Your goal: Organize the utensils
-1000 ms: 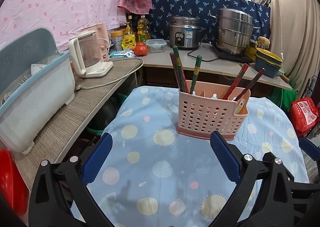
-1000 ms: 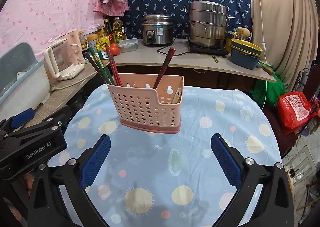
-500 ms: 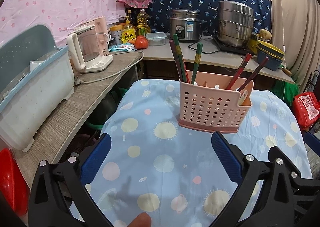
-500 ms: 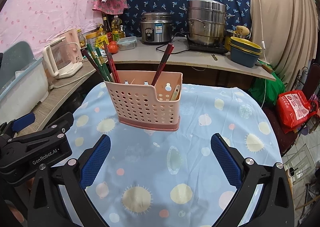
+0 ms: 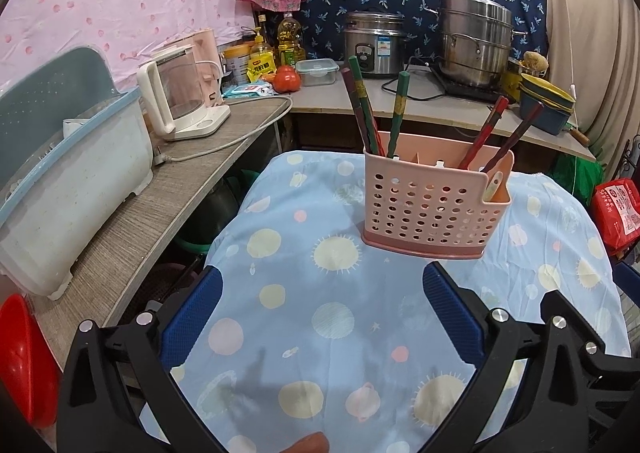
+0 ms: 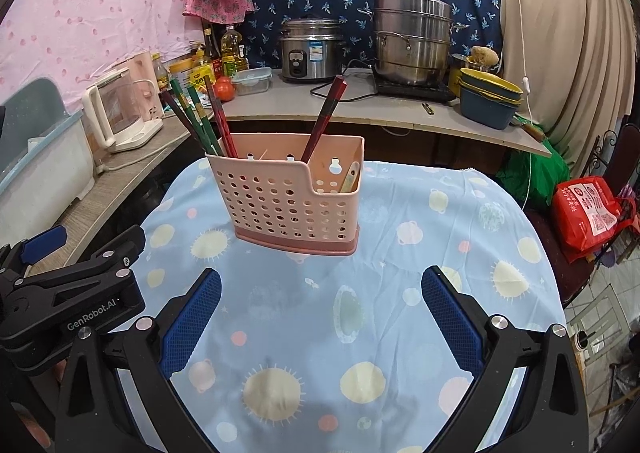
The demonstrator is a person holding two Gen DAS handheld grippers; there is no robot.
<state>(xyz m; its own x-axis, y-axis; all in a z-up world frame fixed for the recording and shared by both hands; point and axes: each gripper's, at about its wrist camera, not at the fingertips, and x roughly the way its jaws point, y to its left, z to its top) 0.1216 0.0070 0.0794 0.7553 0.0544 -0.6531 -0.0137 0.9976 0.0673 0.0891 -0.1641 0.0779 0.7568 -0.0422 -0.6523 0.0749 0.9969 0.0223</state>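
Chopsticks are seen standing tilted in a pink perforated utensil holder, which is set on a round table covered by a light blue cloth printed with suns and dots, toward the table's far edge. In the holder's left compartment a cluster of green and dark red sticks is gathered, leaning left in the right wrist view. Further red-brown chopsticks are leaned in a compartment toward the right, and a small pale utensil is propped in the low-cut right end compartment.

The left gripper is held above the cloth near the table's near edge, its jaws spread wide with nothing between the blue pads. The right gripper is likewise held over the near part of the cloth, jaws parted and empty, well apart from the holder. The left gripper's black body is seen at the left edge of the right wrist view.

Beyond the table, a counter is occupied by a rice cooker, a stacked steel steamer and an electric kettle.
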